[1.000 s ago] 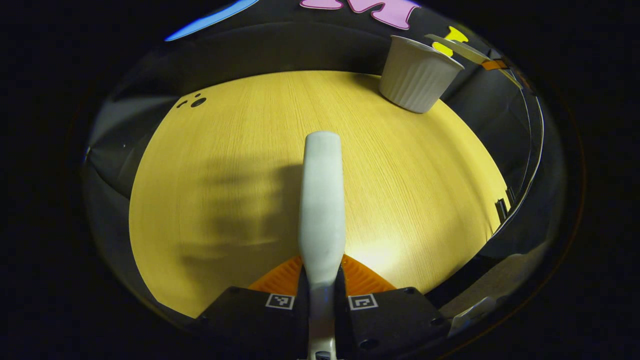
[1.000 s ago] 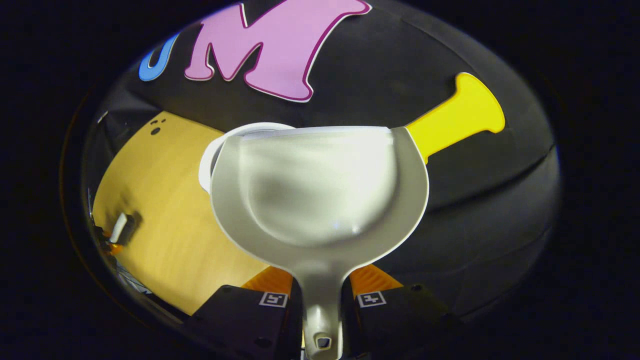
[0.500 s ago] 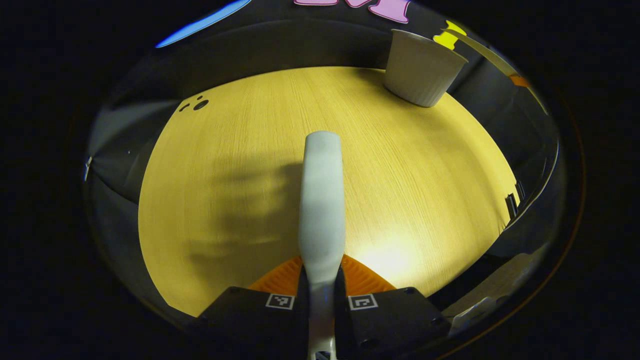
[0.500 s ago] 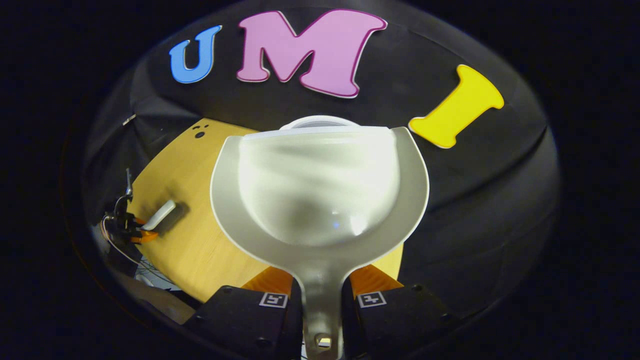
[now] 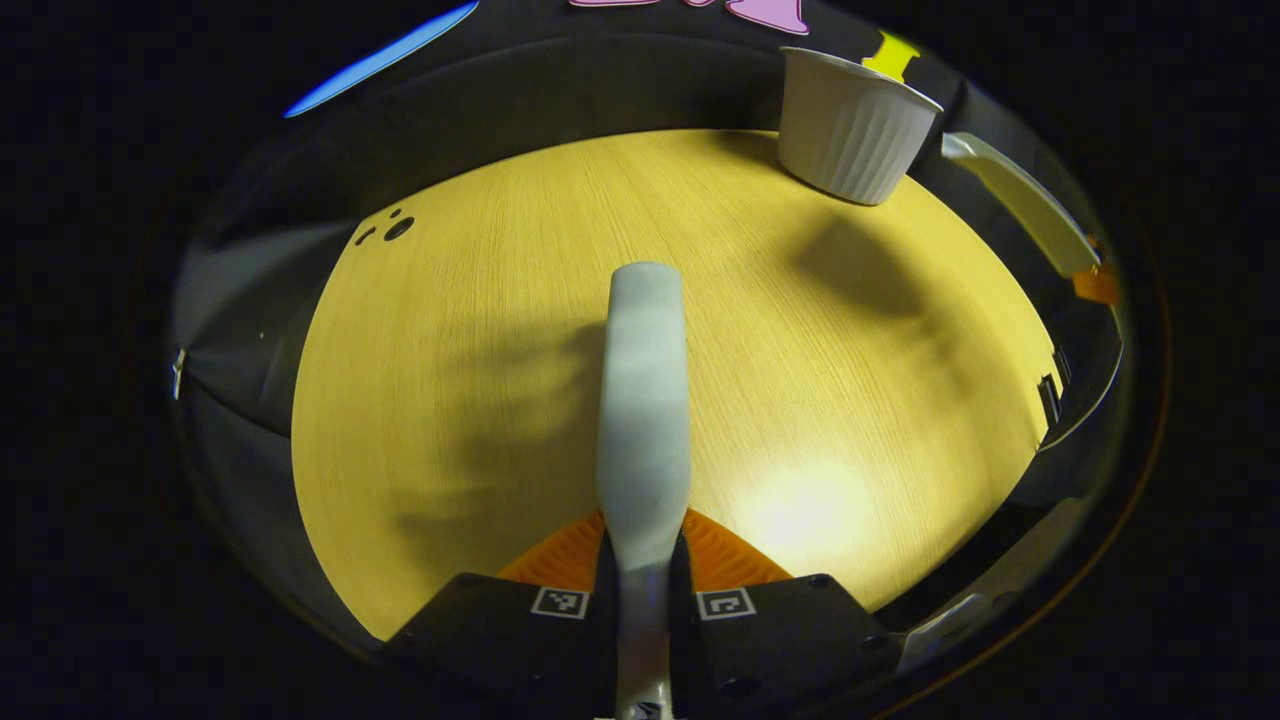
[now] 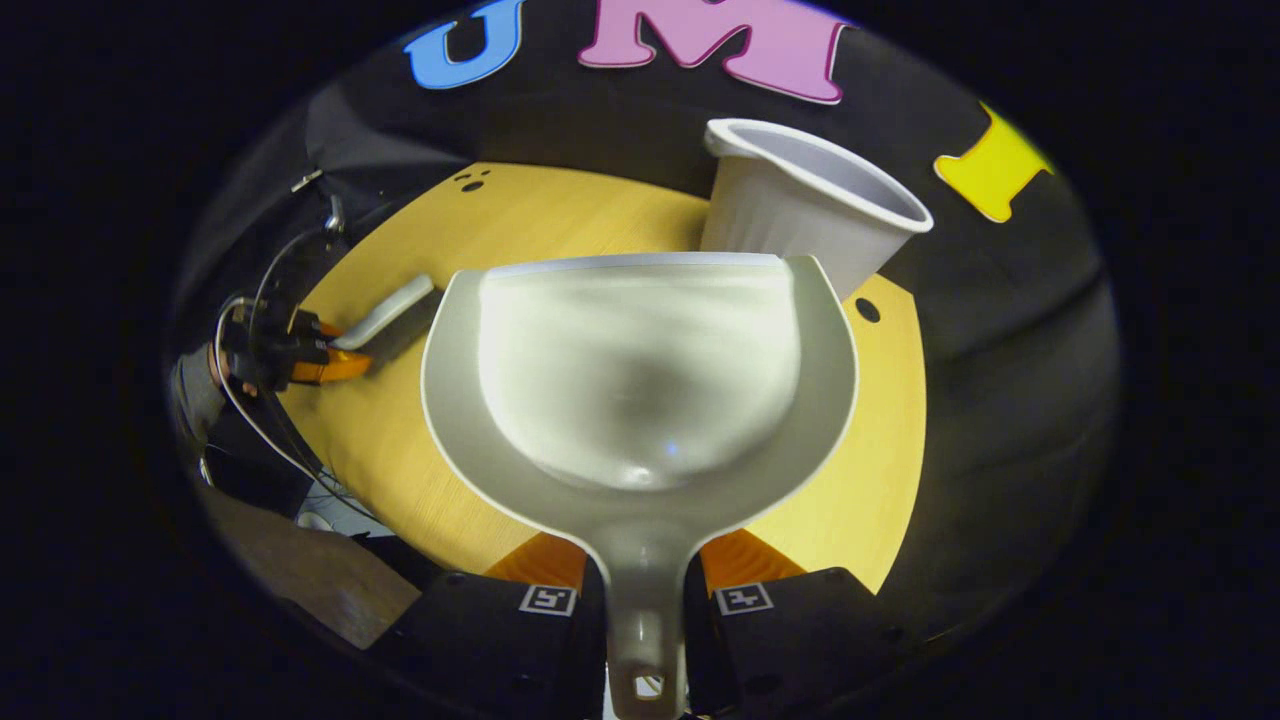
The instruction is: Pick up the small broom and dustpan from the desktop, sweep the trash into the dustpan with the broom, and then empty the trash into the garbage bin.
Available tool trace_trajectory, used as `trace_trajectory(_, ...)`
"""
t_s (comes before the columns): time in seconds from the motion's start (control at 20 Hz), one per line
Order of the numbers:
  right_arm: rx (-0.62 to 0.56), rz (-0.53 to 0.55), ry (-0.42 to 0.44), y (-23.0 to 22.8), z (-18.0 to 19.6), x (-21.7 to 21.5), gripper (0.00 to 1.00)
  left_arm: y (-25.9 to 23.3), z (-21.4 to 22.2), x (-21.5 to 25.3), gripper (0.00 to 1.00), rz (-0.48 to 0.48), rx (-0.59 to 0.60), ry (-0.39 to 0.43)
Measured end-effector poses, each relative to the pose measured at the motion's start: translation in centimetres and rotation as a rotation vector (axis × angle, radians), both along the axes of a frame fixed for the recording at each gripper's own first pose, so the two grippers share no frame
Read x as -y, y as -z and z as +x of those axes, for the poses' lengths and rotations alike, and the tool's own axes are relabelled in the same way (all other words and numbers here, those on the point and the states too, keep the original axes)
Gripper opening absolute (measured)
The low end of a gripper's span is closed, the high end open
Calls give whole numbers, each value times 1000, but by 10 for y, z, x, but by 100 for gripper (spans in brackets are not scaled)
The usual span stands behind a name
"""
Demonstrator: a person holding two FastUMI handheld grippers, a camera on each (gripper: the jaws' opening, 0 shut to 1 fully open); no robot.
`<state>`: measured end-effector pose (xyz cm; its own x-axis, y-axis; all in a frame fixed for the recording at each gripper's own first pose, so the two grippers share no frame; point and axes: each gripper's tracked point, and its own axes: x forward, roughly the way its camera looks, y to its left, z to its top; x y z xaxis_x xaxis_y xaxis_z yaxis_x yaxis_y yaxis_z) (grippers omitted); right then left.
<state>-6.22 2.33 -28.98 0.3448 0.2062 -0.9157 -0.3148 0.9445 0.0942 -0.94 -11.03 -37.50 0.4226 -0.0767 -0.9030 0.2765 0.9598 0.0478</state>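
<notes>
The right gripper jaws are clamping the dustpan by its stiff, light handle; the left gripper jaws are gripping the broom handle.

We see a pale grey dustpan, white ribbed bin, and yellow wood-grain counter.

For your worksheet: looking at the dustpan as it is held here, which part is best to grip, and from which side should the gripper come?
Grip the dustpan by its narrow handle stem, coming from the handle end, opposite the wide open lip. The stem is slim enough to fit between two fingers, while the scoop is broad and curved. The right gripper holds it this way, fingers pressing either side of the stem.
</notes>
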Motion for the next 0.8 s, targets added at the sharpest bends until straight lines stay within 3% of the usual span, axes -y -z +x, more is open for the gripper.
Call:
trace_trajectory(0.1,-30,8,-16,24,-11,-13,31,1,0,0,25,16,6,19)
trace_trajectory(0.15,-44,10,-22,35,-17,-21,35,2,0,0,25,28,6,33)
trace_trajectory(0.35,-65,32,-37,70,-36,-55,35,3,1,-1,25,60,-4,59)
trace_trajectory(0.8,-147,36,3,112,-53,-63,36,3,1,-2,26,89,-2,73)
